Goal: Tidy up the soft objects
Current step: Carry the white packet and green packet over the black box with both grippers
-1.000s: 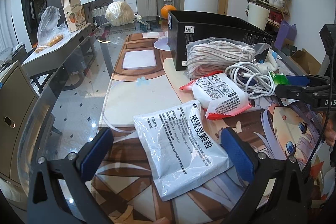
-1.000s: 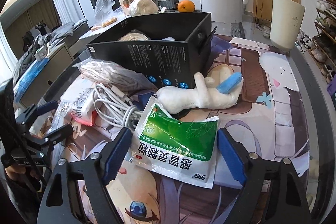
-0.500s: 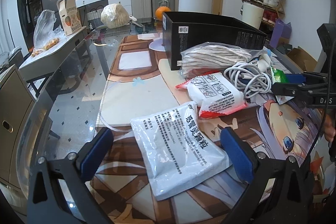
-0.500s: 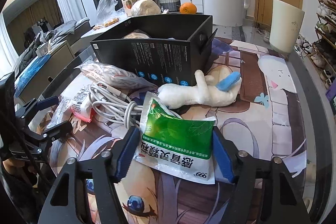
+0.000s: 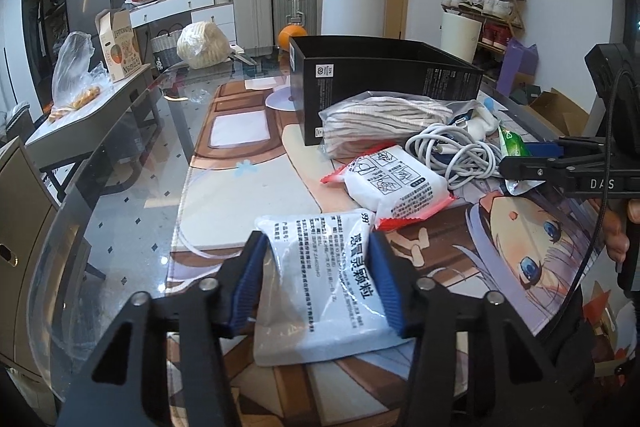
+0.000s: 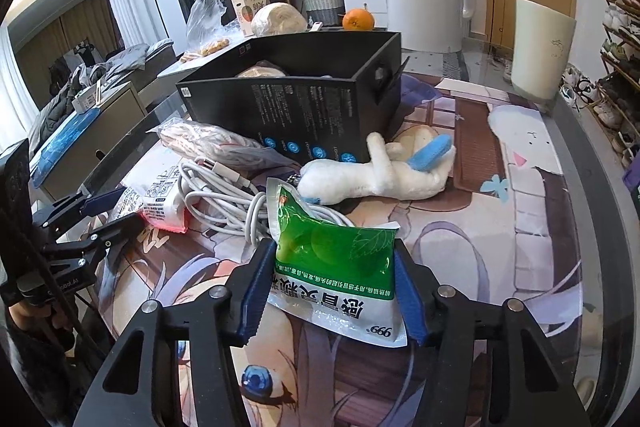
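My left gripper (image 5: 318, 279) has its jaws closing, and the blue pads press both sides of a white medicine pouch (image 5: 320, 243), which buckles up between them on the printed mat. The jaws of my right gripper (image 6: 334, 291) are closing too, and they squeeze a green and white pouch (image 6: 336, 247) that bulges upward. Behind these lie a red-edged white pack (image 5: 396, 183), a coil of white cables (image 5: 452, 155), a bagged striped cloth (image 5: 384, 119) and a white plush toy (image 6: 384, 175) with a blue part. An open black box (image 6: 304, 99) stands behind them.
The printed mat (image 5: 520, 247) covers a glass table (image 5: 120, 167) whose bare edge runs along the left. An orange (image 6: 358, 19) and a wrapped bundle (image 5: 202, 43) sit at the far end. Suitcases, a white bin and a shoe rack stand beyond.
Both pairs of jaws have come in from wide apart onto their pouches. The white pouch and the green pouch now buckle between the pads. Neither hand has shifted.
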